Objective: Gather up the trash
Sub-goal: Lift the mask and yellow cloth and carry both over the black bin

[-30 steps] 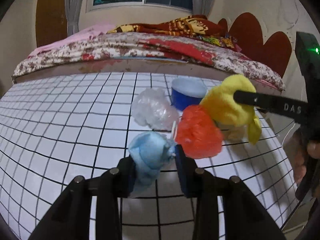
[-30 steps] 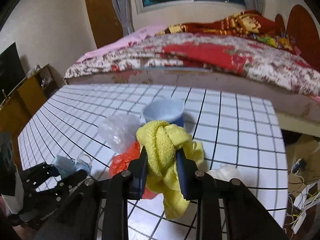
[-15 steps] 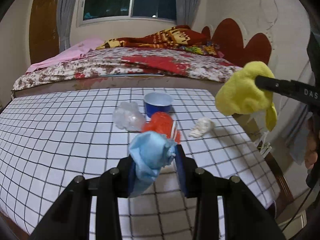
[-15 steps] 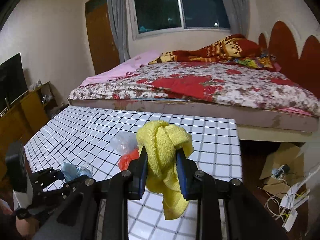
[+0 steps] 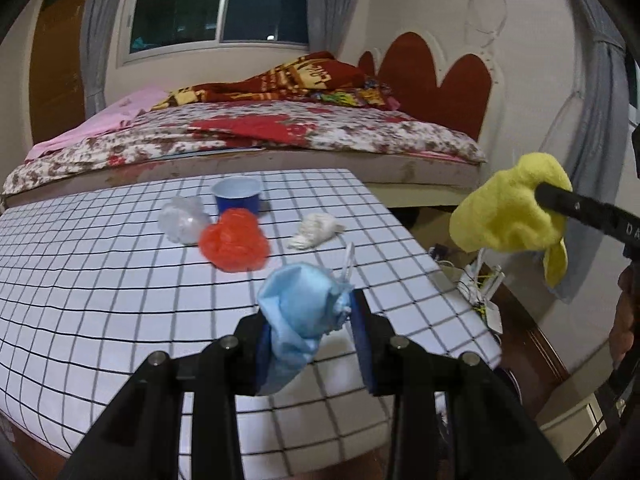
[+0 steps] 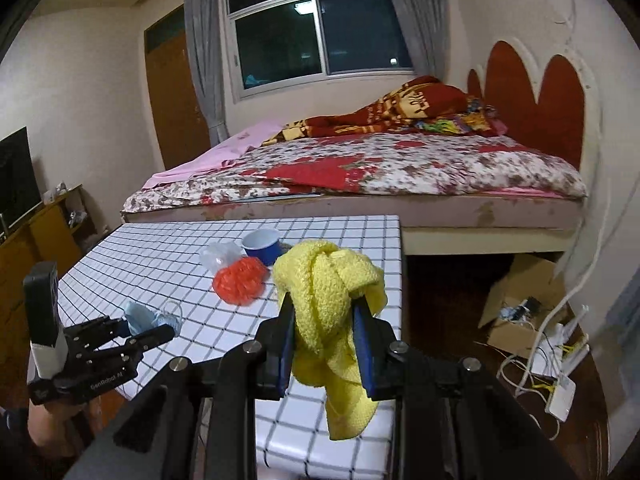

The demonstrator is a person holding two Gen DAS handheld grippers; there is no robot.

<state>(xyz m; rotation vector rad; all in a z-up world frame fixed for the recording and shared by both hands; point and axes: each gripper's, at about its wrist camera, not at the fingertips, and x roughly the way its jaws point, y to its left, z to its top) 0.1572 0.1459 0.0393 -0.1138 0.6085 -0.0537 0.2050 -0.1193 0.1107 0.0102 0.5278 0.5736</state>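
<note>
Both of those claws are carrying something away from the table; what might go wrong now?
The yellow cloth hangs well below the right gripper, so its loose tail might snag the checkered table edge. The blue face mask bulges above the left gripper and its ear loop dangles; it could slip out.

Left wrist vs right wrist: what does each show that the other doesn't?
Left wrist only: crumpled white tissue wad on the checked table. Right wrist only: open cardboard box and white cables on the floor. Both: left gripper shut on the light blue face mask, right gripper shut on the yellow knit cloth, blue cup, orange bag.
</note>
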